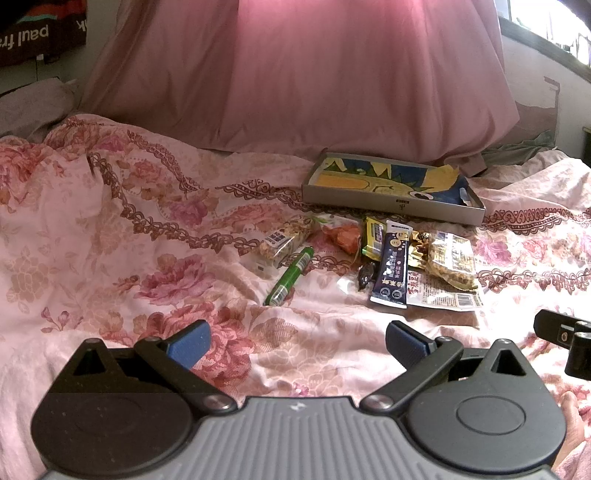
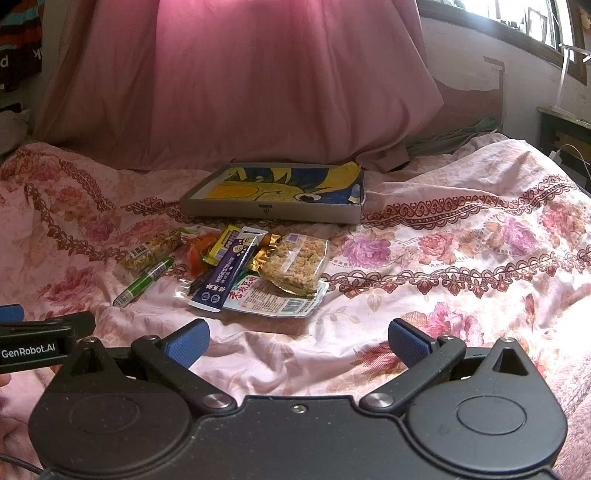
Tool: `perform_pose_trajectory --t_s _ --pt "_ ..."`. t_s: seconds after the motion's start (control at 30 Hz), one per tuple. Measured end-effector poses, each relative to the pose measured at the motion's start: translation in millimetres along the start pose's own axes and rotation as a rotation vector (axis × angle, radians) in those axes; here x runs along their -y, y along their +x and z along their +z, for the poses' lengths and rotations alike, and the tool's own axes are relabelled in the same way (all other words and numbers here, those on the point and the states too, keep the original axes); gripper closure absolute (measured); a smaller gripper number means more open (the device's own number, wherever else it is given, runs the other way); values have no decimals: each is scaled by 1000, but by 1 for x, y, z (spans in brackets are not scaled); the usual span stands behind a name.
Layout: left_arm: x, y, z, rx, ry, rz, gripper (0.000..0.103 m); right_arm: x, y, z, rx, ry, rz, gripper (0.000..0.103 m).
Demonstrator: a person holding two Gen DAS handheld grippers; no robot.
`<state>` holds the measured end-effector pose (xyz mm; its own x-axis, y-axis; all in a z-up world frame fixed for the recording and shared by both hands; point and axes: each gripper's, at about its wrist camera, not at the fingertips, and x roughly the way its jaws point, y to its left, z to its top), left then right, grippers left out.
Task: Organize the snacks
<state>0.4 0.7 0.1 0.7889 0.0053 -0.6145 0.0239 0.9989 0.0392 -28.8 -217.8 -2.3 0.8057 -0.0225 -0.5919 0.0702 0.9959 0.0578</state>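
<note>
Several wrapped snacks lie in a pile on the floral bedspread: a green stick (image 1: 290, 275) (image 2: 144, 281), a grain bar (image 1: 284, 238) (image 2: 153, 248), a dark purple sachet (image 1: 392, 271) (image 2: 226, 275), a clear-wrapped rice crisp bar (image 2: 297, 264) (image 1: 451, 260), an orange pack (image 1: 343, 238). Behind them sits a shallow grey cardboard tray (image 1: 391, 205) (image 2: 271, 212) with a yellow and blue picture inside. My left gripper (image 1: 297, 347) is open and empty, short of the pile. My right gripper (image 2: 299, 345) is open and empty, also short of the pile.
A large pink pillow (image 1: 314, 74) (image 2: 236, 74) leans behind the tray. The floral bedspread (image 2: 461, 258) spreads wide to the right and left of the snacks. A window (image 2: 517, 18) is at the upper right.
</note>
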Motion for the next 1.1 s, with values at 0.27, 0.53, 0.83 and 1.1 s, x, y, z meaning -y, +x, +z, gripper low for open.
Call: perform_pose_trajectory --t_s 0.27,0.53,0.83,1.1 --pt "-2 3 -6 -3 0 -1 0 -2 1 -1 -1 0 0 0" --pt "2 8 -4 -34 -2 -21 0 7 6 0 -56 54 18 1" --pt "-1 37 23 -113 -52 -103 0 22 34 44 -102 40 98 1" --pt "11 89 49 -171 27 -201 0 42 101 82 -160 -6 137 1"
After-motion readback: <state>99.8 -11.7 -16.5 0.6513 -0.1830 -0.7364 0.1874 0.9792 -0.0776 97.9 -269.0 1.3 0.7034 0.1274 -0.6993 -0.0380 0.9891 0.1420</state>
